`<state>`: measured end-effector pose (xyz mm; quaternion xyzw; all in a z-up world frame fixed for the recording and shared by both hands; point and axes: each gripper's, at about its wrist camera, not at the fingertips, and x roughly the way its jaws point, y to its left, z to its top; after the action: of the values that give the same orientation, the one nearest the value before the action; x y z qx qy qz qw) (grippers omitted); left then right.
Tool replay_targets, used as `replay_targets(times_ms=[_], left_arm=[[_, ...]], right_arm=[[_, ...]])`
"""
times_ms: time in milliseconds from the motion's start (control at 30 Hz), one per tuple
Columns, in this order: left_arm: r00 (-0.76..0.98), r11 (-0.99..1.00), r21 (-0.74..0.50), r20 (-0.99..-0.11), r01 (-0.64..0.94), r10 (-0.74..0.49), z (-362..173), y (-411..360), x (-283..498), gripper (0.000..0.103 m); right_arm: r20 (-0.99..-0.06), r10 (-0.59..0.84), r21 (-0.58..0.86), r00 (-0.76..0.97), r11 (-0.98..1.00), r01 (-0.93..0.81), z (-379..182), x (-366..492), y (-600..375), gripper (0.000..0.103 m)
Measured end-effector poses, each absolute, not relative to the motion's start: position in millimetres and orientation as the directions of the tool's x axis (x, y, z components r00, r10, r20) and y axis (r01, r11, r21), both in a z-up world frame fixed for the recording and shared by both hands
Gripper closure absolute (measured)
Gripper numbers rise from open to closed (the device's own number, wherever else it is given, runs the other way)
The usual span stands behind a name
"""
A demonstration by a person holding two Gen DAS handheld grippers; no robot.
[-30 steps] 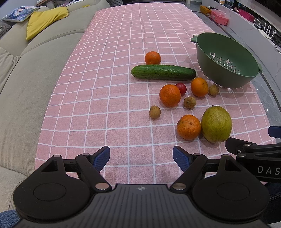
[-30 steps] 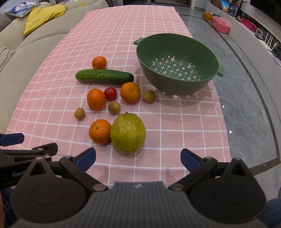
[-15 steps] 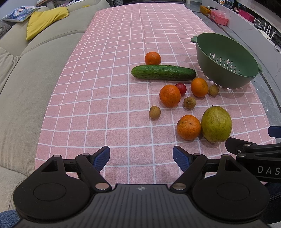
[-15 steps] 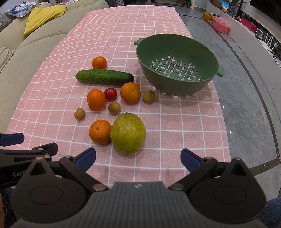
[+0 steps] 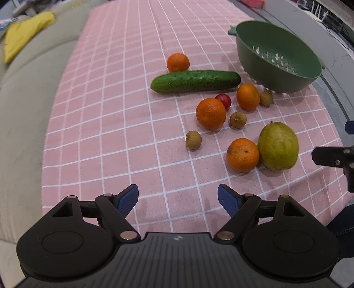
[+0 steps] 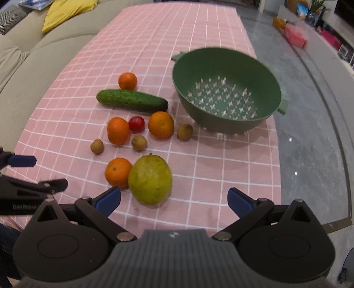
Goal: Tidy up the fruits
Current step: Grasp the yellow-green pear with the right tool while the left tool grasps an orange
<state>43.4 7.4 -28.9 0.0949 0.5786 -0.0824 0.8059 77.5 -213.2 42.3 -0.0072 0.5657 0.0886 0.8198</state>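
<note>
A green colander [image 6: 225,93] [image 5: 276,57] stands empty on the pink checked cloth [image 6: 199,172]. In front of it lie a cucumber [image 6: 132,101] [image 5: 195,81], several oranges [image 6: 118,172] [image 5: 242,154], a red tomato [image 6: 136,124], three small brown fruits [image 6: 97,146] and a large green pear [image 6: 150,179] [image 5: 278,145]. My right gripper [image 6: 174,200] is open, its fingers just short of the pear. My left gripper [image 5: 178,198] is open and empty over the near cloth, left of the fruits.
A beige sofa [image 5: 20,106] with a yellow cushion [image 6: 64,12] runs along the left. Grey floor [image 6: 309,144] lies right of the table edge. Coloured boxes [image 6: 294,36] stand at the far right.
Both grippers have moved forward and closer to the fruits. The right one now sits just before the pear. The fruits have not moved.
</note>
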Motion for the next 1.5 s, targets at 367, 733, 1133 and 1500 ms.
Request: replay_targets(times_ms=[367,733,1133,1500], left_arm=[[0.187,0.93,0.027,-0.981,0.368,-0.046,-59,-4,88,0.008],[0.201,0.928,-0.002,-0.976,0.373,-0.083,-58,13,111,0.023],[0.223,0.948,-0.079,-0.963,0.31,-0.153,-51,19,124,0.023],[0.224,0.902,-0.111,-0.949,0.418,-0.22,-45,-3,95,0.023]], right_arm=[[-0.956,0.269,0.258,0.116,0.961,-0.104,6,129,-214,0.005],[-0.958,0.286,0.282,0.027,0.954,-0.103,-4,157,-211,0.024],[-0.954,0.298,0.298,-0.017,0.949,-0.098,-21,160,-207,0.033],[-0.935,0.351,0.354,-0.053,0.934,-0.052,-40,165,-205,0.043]])
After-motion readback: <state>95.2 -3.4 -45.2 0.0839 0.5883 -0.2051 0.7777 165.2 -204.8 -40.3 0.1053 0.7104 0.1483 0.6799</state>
